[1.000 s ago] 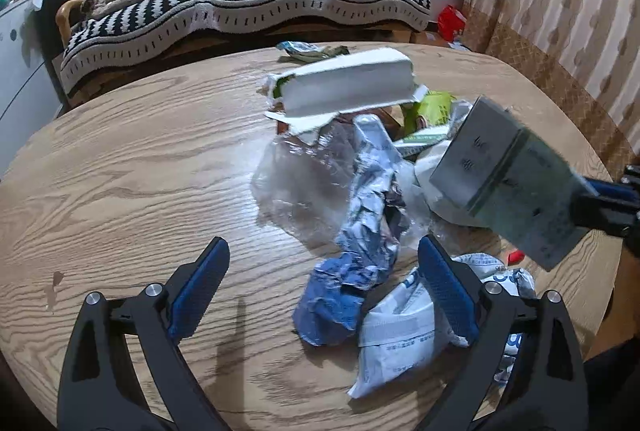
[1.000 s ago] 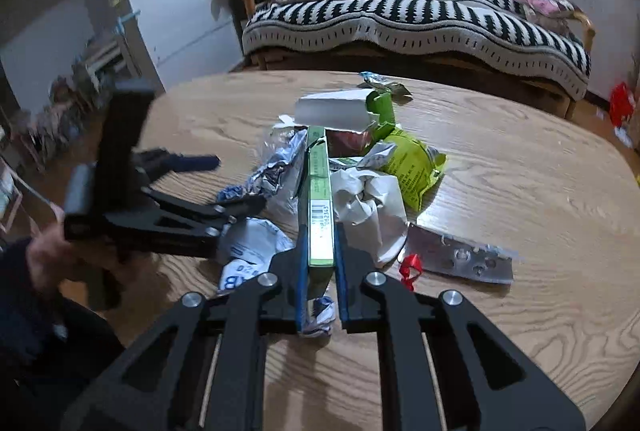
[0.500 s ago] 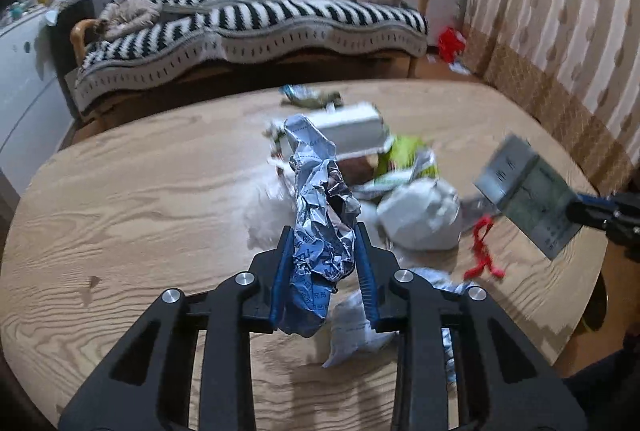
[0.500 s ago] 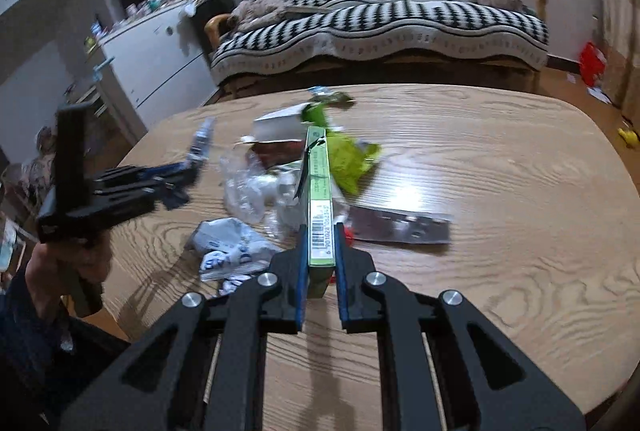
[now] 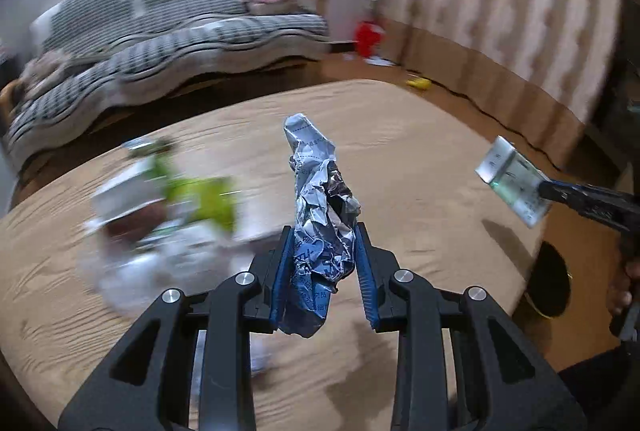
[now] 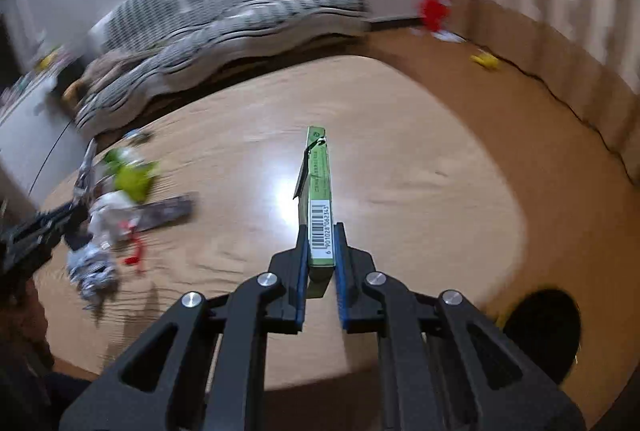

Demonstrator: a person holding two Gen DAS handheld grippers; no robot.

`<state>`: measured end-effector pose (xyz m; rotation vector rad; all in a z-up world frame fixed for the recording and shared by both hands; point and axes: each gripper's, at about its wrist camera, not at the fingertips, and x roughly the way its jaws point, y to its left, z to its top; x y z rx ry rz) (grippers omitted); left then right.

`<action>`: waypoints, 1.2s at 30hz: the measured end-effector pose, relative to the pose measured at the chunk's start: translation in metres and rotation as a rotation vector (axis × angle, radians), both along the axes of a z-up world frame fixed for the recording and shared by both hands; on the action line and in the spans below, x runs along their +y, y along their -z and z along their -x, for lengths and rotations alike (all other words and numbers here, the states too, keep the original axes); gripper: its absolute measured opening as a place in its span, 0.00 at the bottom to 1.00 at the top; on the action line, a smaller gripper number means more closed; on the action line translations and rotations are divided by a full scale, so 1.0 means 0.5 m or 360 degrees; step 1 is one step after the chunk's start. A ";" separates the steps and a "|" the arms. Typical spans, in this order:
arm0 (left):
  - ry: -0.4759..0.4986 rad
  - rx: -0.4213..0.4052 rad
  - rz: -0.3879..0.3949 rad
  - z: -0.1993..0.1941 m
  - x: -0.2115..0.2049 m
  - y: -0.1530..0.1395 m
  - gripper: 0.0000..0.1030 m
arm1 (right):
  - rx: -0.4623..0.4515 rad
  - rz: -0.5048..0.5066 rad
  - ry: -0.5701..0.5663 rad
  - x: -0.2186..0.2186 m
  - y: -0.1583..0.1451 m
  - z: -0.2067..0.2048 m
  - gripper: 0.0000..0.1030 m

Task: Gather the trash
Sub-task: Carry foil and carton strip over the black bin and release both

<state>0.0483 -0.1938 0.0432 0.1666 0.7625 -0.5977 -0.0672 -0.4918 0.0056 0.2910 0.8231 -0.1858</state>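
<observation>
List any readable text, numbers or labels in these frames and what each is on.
"6 901028 062343" (last digits uncertain): barcode on the narrow edge of the green box held in the right tool.
Small print higher on that edge: too small.
Blue print on the crumpled foil wrapper in the left tool: unreadable.
Table trash: blurred.

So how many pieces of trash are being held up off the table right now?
2. A crumpled foil wrapper is clamped in the left gripper, and a flat green box in the right gripper. More trash lies on the table.
</observation>
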 end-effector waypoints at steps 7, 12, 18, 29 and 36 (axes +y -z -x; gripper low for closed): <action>0.0345 0.0030 0.0017 0.085 -0.269 0.031 0.28 | 0.0056 -0.0032 0.0420 -0.241 0.041 0.153 0.12; 0.0572 0.0079 0.0050 0.153 -0.451 0.062 0.28 | 0.0117 -0.0105 0.0666 -0.386 0.096 0.273 0.12; 0.0834 0.0159 0.0070 0.250 -0.627 0.119 0.28 | 0.0258 -0.0237 0.0880 -0.523 0.189 0.387 0.12; 0.1047 0.0303 -0.0068 0.323 -0.806 0.270 0.29 | 0.0391 -0.0424 0.1026 -0.619 0.291 0.450 0.12; 0.1063 0.0390 -0.0104 0.322 -0.849 0.318 0.29 | 0.0404 -0.0424 0.1038 -0.615 0.288 0.437 0.17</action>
